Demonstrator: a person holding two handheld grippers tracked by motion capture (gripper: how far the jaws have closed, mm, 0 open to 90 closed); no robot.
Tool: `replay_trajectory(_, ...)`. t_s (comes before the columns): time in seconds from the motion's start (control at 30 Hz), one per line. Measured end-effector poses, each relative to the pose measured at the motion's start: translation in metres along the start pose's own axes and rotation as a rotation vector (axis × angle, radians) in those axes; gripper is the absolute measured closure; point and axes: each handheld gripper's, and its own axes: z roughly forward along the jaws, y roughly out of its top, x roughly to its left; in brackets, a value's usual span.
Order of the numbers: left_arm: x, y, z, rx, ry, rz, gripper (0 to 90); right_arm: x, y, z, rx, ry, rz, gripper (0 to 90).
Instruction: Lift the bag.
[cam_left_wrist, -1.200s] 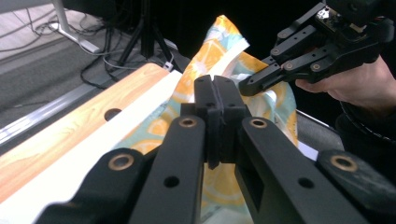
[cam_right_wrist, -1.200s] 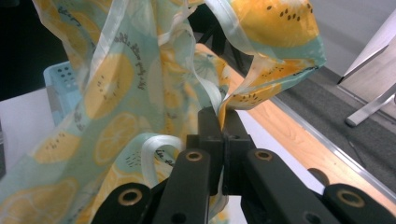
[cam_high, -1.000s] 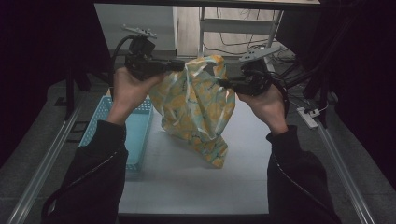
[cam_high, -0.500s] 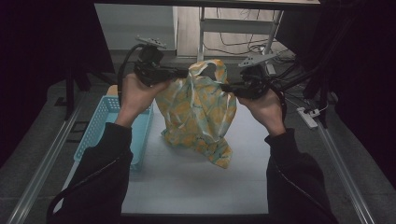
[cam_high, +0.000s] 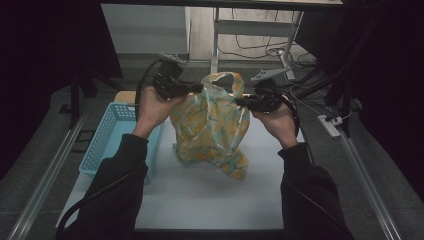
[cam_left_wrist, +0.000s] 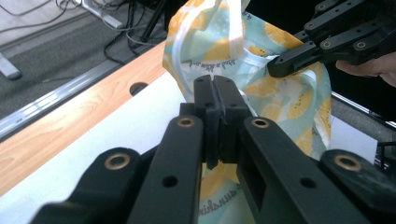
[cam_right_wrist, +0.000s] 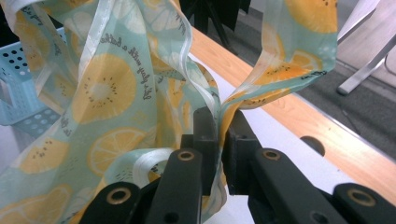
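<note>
A thin plastic bag, pale green with orange citrus slices, hangs between my two grippers, its bottom slumped on the white table. My left gripper is shut on the bag's upper left edge. In the left gripper view its jaws are pressed together against the bag, and the right gripper pinches the film farther off. My right gripper is shut on the upper right edge. In the right gripper view a fold of the bag runs down into the narrow slit between its jaws. One handle loop stands up above both grippers.
A light blue perforated basket stands at the table's left side, close to my left forearm. A wooden strip with holes edges the table's far side. Beyond it are metal frame legs and floor cables. A power strip lies at the right.
Both hands have come down with the bag still held. The bag has sunk and its lower part now bunches on the table.
</note>
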Motion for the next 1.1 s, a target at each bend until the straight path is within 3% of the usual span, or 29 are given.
replay_trajectory(0.13,0.004,-0.004,0.005,0.003,0.001,-0.005,85.5,-0.003,-0.006,0.007,0.005,0.008,0.016,83.6)
replay_trajectory(0.3,0.005,-0.007,0.005,0.002,-0.005,-0.007,68.6,-0.003,-0.008,0.007,-0.012,0.012,0.024,75.7)
replay_trajectory(0.67,0.006,-0.024,-0.01,-0.024,0.042,0.081,30.7,-0.002,-0.012,-0.001,-0.044,0.01,0.052,51.7)
replay_trajectory(1.1,0.015,-0.047,-0.04,-0.006,0.066,0.039,8.7,-0.004,-0.023,-0.011,-0.074,-0.005,0.075,32.6)
